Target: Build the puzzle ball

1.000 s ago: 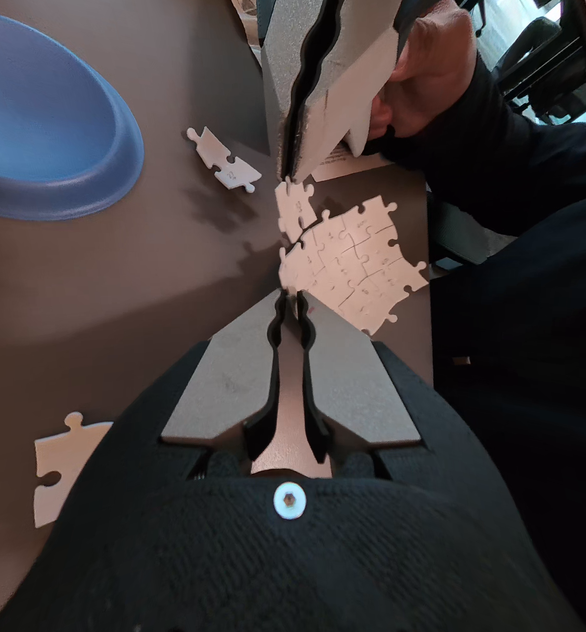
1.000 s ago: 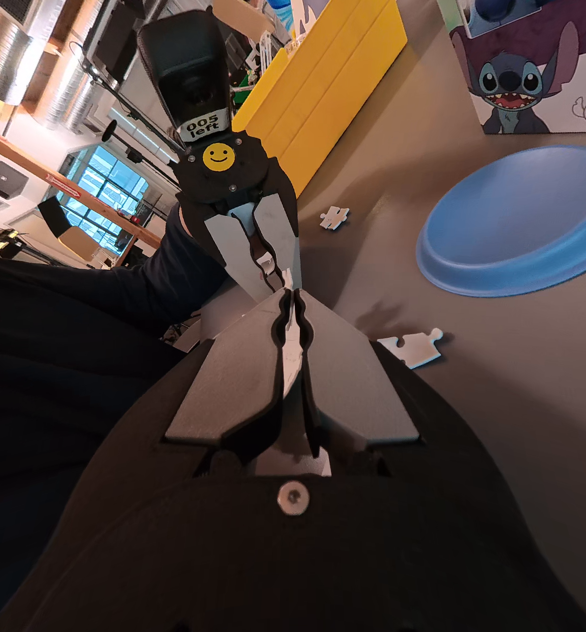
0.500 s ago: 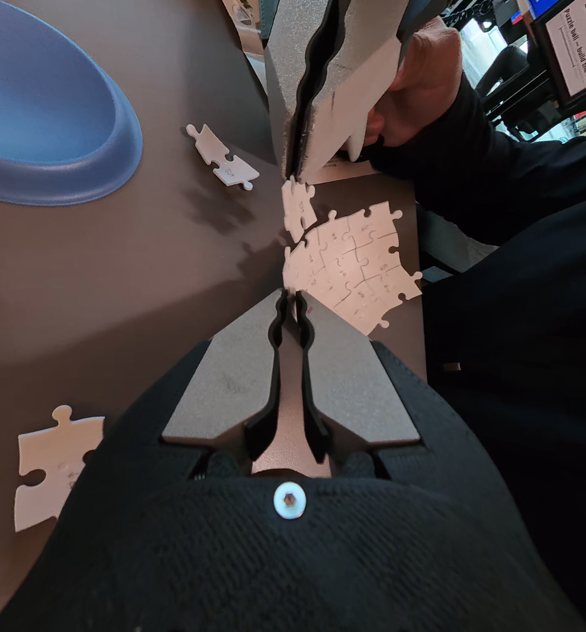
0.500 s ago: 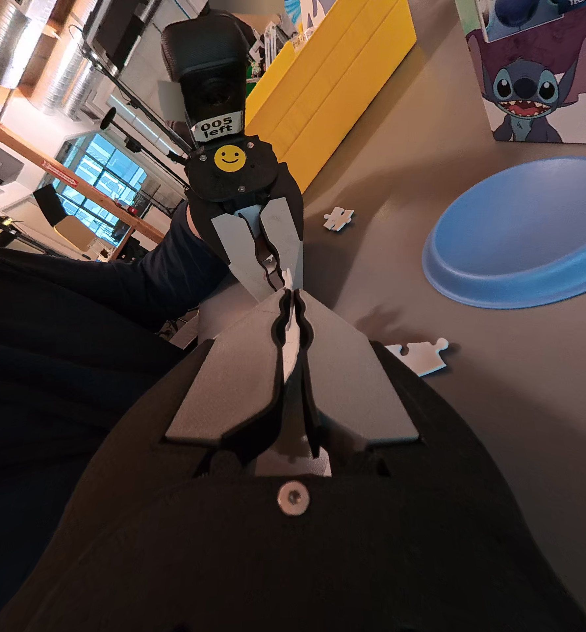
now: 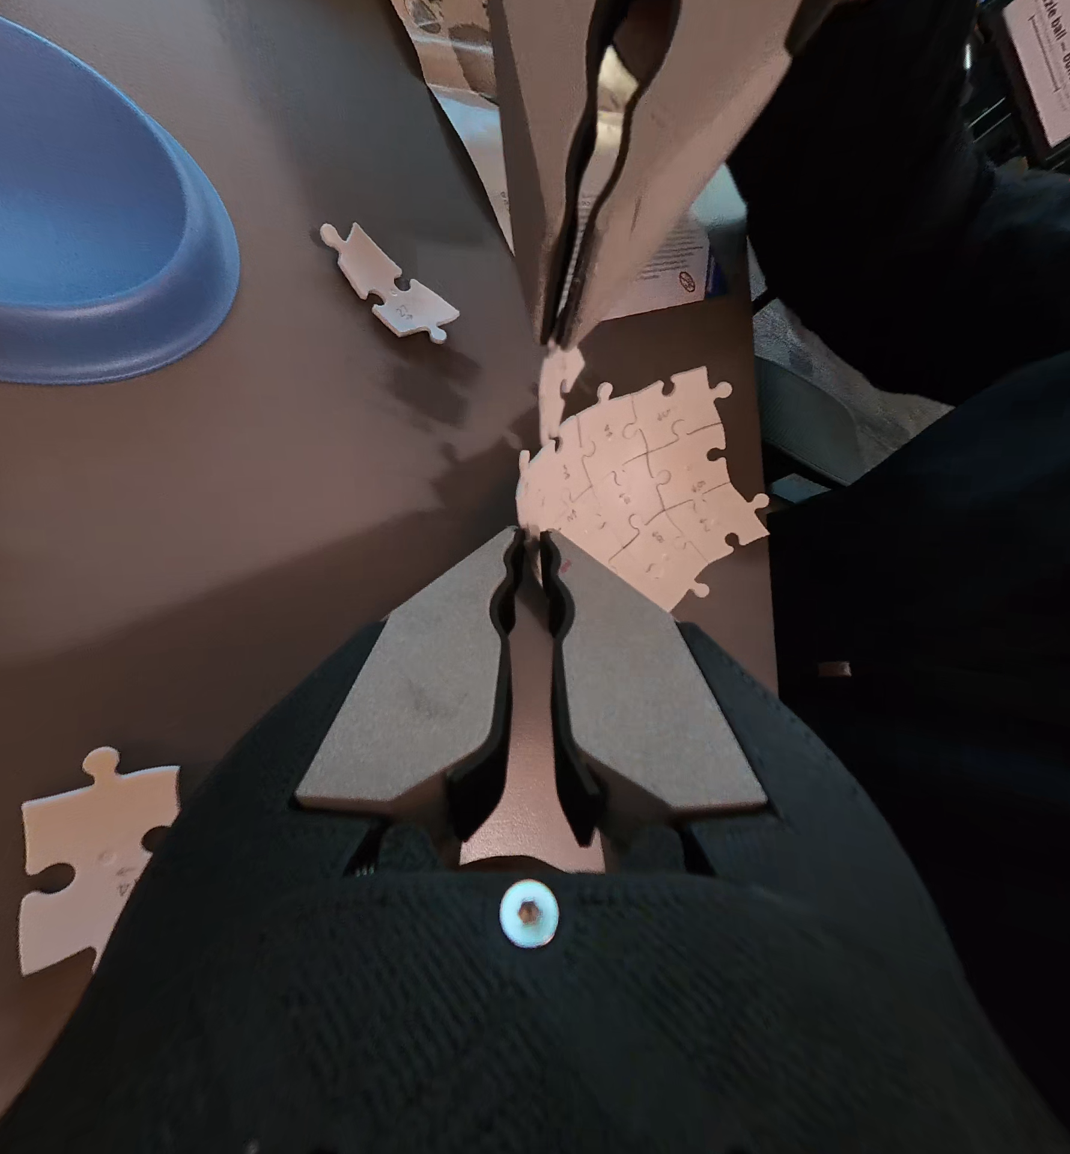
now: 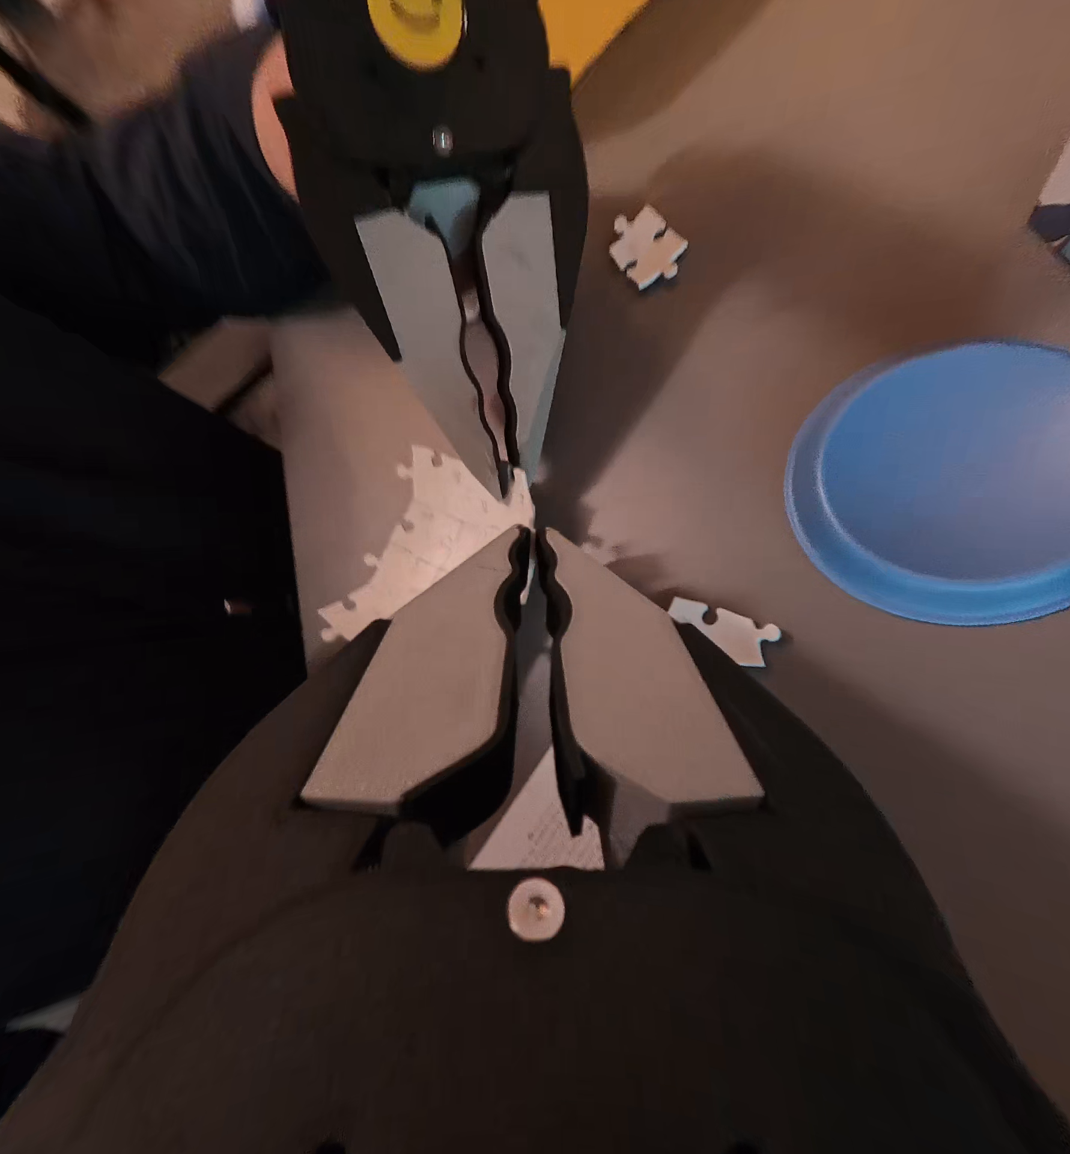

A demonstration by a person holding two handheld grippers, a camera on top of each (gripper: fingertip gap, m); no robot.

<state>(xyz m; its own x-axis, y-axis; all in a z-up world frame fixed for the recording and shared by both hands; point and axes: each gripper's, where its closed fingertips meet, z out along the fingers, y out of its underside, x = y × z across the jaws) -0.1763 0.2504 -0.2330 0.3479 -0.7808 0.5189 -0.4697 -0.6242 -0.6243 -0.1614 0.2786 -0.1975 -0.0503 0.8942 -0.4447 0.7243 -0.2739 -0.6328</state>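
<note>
My left gripper is shut on the near corner of a curved white patch of joined puzzle pieces, held just above the brown table. My right gripper comes in from the top of the left wrist view, shut on a single white piece. That piece touches the patch's upper left edge. In the blurred right wrist view, my right gripper meets the left gripper over the patch. Only a sliver of the held piece shows between the jaws.
A blue dish stands on the table at the left, also seen in the right wrist view. Two joined pieces lie near it, and a loose piece lies by my left gripper. A paper sheet lies beyond. The person's dark sleeve fills the right. There is about 5 cm between the tips of the two grippers.
My right gripper has tipped downward over the table and turned, so its piece is now more edge-on against the patch's edge. The left gripper has kept its hold on the patch.
</note>
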